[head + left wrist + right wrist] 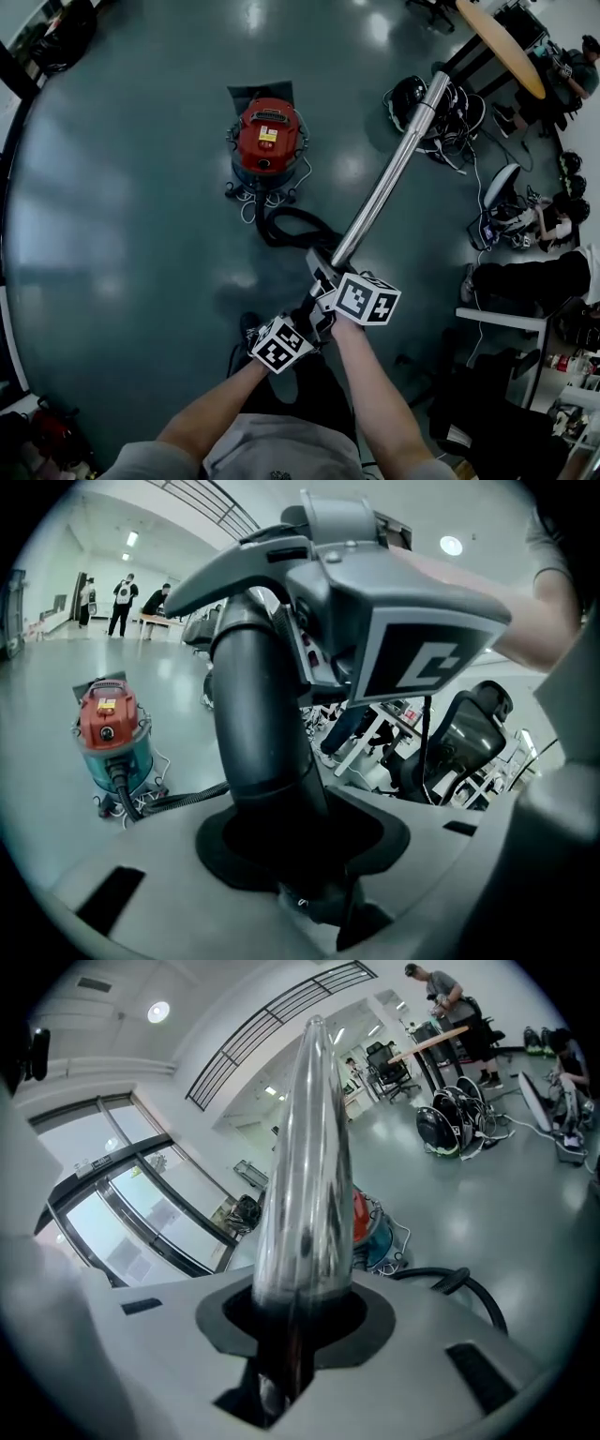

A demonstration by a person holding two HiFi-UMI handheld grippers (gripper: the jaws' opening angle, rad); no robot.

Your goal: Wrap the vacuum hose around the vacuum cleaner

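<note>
Left gripper (305, 323): clamped on the black handle bend (258, 714).
Right gripper (330, 279): clamped on the metal wand (389, 178).
Vacuum cleaner (268, 141): upright on the floor, well apart.
Hose (291, 225): loose loop beside it — not wrapped.
Left to do: all the wrapping, I judge.

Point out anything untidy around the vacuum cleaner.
The black hose sprawls in a loose loop on the floor beside the vacuum cleaner, unwrapped, and a white cord lies tangled around its base. The wand points up off the floor.
</note>
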